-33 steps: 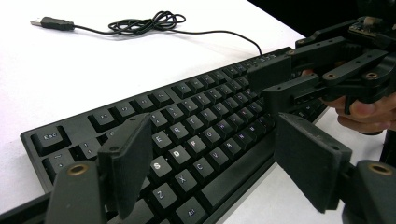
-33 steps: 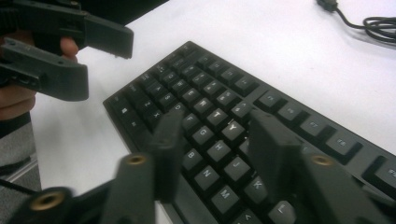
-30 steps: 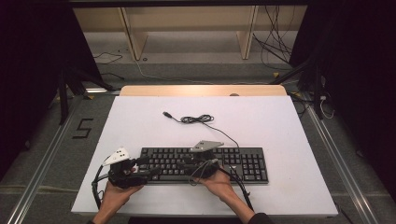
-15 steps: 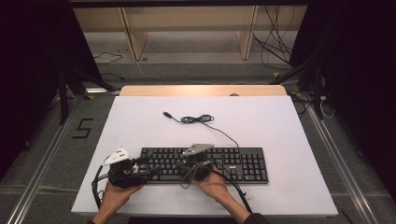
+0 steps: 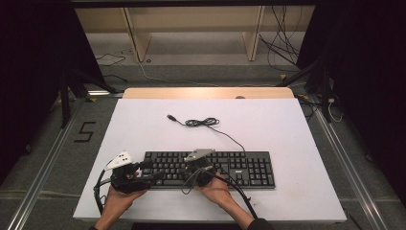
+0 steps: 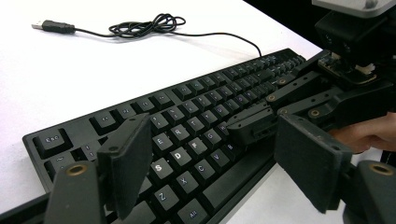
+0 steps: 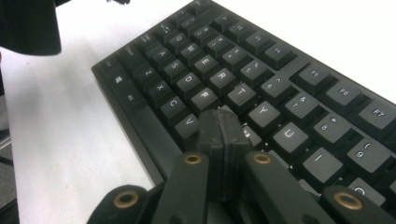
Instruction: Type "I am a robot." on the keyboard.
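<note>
Beyond my jaws: white tabletop [image 5: 287, 143] with a pale wooden strip [image 5: 206, 92] along its far edge. Past that, grey floor [image 5: 201, 57], wooden shelf legs [image 5: 136, 33], loose cables [image 5: 282, 43]. Black curtains [image 5: 33, 72] flank both sides.

You have a black keyboard [image 5: 230, 167] with white key legends on a plain white table [image 5: 287, 129], whose far edge is a pale wood strip. Its thin cable [image 5: 203, 122] is black. Both the left gripper [image 5: 148, 171] and right gripper [image 7: 223, 128] are black, with brass-coloured pivot pins and grey plates on top.
</note>
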